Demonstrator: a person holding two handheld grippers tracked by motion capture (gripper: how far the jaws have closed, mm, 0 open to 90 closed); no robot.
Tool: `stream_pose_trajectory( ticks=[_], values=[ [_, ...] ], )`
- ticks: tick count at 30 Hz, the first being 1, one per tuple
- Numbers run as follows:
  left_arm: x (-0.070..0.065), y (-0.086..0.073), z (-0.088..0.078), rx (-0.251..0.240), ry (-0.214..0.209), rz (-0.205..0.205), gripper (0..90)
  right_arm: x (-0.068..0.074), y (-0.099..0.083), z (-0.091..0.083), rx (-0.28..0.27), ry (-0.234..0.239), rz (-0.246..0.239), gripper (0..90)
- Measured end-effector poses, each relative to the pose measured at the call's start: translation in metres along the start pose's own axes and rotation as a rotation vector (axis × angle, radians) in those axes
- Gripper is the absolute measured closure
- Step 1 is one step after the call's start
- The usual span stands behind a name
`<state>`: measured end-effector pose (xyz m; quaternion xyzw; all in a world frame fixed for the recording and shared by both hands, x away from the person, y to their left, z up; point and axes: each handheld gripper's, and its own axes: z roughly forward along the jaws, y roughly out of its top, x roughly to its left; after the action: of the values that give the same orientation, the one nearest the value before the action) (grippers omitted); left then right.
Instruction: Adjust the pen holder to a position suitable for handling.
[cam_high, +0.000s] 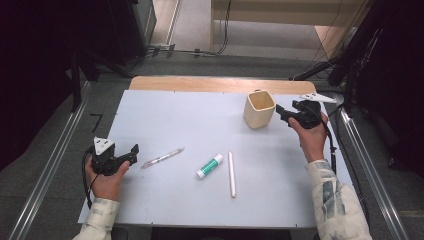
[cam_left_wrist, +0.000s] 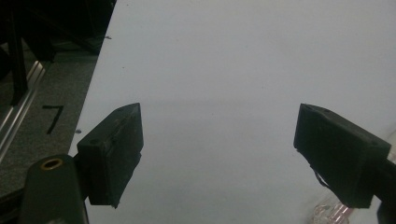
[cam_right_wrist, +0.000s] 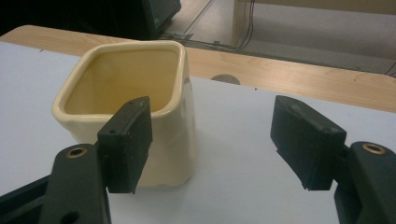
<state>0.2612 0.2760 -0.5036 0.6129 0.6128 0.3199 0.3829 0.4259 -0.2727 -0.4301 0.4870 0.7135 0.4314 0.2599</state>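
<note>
At the lower left of the high view, the left gripper sits in a hand resting on the white desk, its jaws wide with nothing between them; in the left gripper view only bare desk lies in the gap. Just right of it a pen lies slanted. Toward the lower middle lies a glue stick with a green label, and just beside that a white stick pointing up and down the frame. At the upper right stands a cream cup, upright and square-mouthed. Right of it, close by, the right gripper is held above the desk, jaws wide and holding nothing. In the right gripper view the cup stands behind the left jaw, outside the gap.
</note>
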Motion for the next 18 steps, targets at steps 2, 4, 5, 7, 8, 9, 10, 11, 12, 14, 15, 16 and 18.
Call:
stream_pose_trajectory(
  ticks=[2,4,5,7,8,9,10,11,12,14,15,16,18],
  values=[
    [0.0,0.0,0.0,0.001,0.0,-0.001,16.8,0.0,0.001,0.001,0.001,0.0,-0.003,28.3],
    [0.0,0.0,0.0,-0.001,0.0,-0.002,16.8,0.001,0.003,0.003,0.002,-0.001,-0.002,29.0],
    [0.0,0.0,0.0,0.0,0.001,-0.003,16.8,0.001,0.004,0.004,0.001,0.0,-0.002,29.3],
    [0.001,0.0,0.0,0.001,0.002,-0.003,16.8,0.001,0.006,0.006,0.0,-0.006,-0.003,29.5],
    [0.001,0.0,0.0,0.002,0.003,-0.002,16.8,0.001,0.007,0.008,0.0,-0.006,-0.009,29.6],
    [0.001,0.0,0.0,0.002,0.002,-0.002,16.8,0.002,0.009,0.011,0.002,-0.014,-0.017,29.6],
    [0.0,0.0,0.0,0.001,0.002,-0.002,16.8,0.002,0.009,0.011,0.002,-0.014,-0.017,29.6],
    [0.001,0.0,0.0,0.0,0.001,-0.003,16.8,0.002,0.011,0.013,0.004,-0.012,-0.024,29.9],
    [0.001,0.0,0.0,-0.001,0.001,-0.002,16.8,0.002,0.011,0.013,0.004,-0.012,-0.024,29.9],
    [0.001,0.0,0.0,-0.001,0.001,-0.003,16.8,0.003,0.013,0.015,0.008,-0.013,-0.022,30.1],
    [0.001,0.0,0.0,0.0,0.003,-0.002,16.8,0.003,0.014,0.016,0.01,-0.012,-0.023,30.2],
    [0.001,0.0,0.0,0.002,0.003,-0.002,16.8,0.004,0.016,0.019,0.017,-0.008,-0.028,30.1],
    [0.001,0.0,0.0,0.002,0.002,-0.001,16.8,0.005,0.016,0.02,0.02,-0.009,-0.027,30.2]
  ],
)
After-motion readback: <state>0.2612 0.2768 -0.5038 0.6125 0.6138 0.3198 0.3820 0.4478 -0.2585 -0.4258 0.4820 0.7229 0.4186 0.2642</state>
